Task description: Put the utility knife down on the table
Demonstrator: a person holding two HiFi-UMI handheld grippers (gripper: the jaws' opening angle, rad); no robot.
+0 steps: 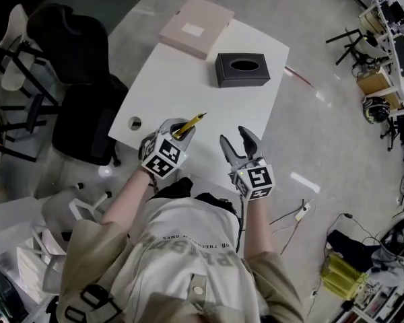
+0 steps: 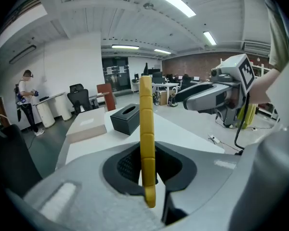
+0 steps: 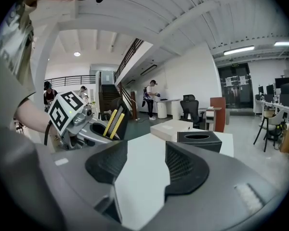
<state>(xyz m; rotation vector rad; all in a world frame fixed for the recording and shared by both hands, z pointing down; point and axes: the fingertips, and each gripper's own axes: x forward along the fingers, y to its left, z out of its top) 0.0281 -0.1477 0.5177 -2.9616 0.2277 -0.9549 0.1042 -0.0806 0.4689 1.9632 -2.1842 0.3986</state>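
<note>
The yellow utility knife point(image 1: 190, 124) sticks out forward over the near edge of the white table point(image 1: 188, 86), with my left gripper point(image 1: 180, 129) shut on it. In the left gripper view the knife point(image 2: 146, 124) stands on edge between the two dark pads, its tip pointing away. My right gripper point(image 1: 241, 142) hangs just to the right, over the table's near edge, jaws open and empty. The right gripper view shows its jaws point(image 3: 143, 170) spread over bare table, and the left gripper point(image 3: 84, 124) with the knife point(image 3: 113, 123) beside it.
A black tissue box point(image 1: 242, 69) sits mid-table, with a flat beige box point(image 1: 196, 27) at the far end. A round cable hole point(image 1: 135, 122) lies near the left edge. Black office chairs point(image 1: 81, 93) stand to the left, and cables point(image 1: 293, 217) lie on the floor to the right.
</note>
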